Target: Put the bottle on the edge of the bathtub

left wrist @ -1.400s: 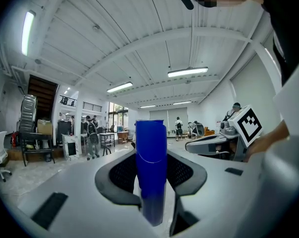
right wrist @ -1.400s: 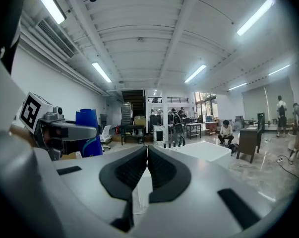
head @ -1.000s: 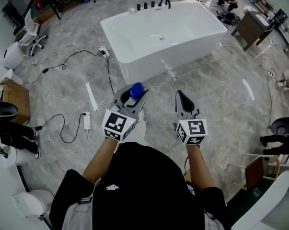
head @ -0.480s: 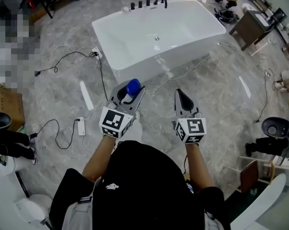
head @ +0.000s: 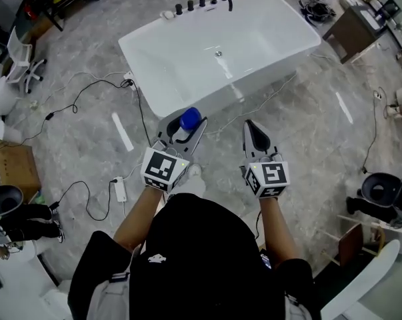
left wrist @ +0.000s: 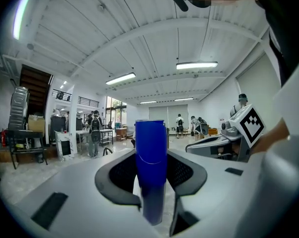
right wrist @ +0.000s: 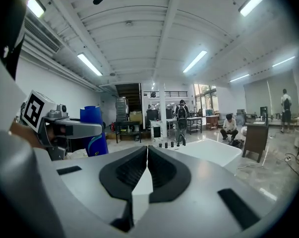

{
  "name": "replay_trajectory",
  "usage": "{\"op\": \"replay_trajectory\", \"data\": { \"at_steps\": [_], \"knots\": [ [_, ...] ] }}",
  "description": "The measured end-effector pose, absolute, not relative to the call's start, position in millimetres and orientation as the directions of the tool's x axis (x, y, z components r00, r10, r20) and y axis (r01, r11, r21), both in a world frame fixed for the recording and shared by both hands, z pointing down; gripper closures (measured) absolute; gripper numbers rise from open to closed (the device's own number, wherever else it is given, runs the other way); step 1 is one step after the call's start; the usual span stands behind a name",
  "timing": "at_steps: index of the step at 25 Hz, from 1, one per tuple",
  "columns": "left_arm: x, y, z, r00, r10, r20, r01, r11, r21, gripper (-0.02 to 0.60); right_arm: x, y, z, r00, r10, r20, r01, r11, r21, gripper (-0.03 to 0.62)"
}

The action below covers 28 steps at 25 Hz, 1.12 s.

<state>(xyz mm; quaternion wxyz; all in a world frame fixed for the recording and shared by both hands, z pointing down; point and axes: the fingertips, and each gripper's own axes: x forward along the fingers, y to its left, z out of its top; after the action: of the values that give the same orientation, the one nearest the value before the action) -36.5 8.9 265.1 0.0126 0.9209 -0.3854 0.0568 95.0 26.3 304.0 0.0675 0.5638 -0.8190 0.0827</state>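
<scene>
A blue bottle stands upright between the jaws of my left gripper, which is shut on it. In the left gripper view the blue bottle fills the gap of the left gripper, its cap end up. My right gripper is level with it to the right, jaws shut with nothing in them; the right gripper points toward the white bathtub. In the head view the bathtub lies just ahead of both grippers, black taps at its far end.
Black cables and a white power strip trail over the marble floor left of the tub. A cardboard box sits at far left, a brown cabinet at upper right. People stand in the hall beyond.
The view has shifted closer to the bathtub, whose near corner now lies just beyond the bottle. Both grippers keep the same pose, the left still holding the bottle.
</scene>
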Motion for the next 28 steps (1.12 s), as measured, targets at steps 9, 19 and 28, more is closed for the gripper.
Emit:
{"op": "replay_trajectory", "data": {
  "at_steps": [9, 19, 28],
  "knots": [
    [-50.6, -88.1, 293.7, 0.727, -0.668, 0.158, -0.676, -0.737, -0.003, 0.422, 80.6, -69.0, 328.2, -0.319, -0.914, 0.251, -0.947, 0.316, -0.055, 0.569],
    [-44.7, -134.7, 321.3, 0.739, -0.648, 0.183, -0.668, -0.741, 0.075, 0.422, 77.9, -114.4, 369.0, -0.333, -0.879, 0.341, -0.939, 0.342, -0.034, 0.569],
    [-23.3, -162.8, 360.6, 0.739, -0.639, 0.213, -0.663, -0.746, 0.061, 0.422, 95.3, -147.7, 407.8, -0.37, -0.848, 0.378, -0.926, 0.369, -0.079, 0.569]
  ]
}}
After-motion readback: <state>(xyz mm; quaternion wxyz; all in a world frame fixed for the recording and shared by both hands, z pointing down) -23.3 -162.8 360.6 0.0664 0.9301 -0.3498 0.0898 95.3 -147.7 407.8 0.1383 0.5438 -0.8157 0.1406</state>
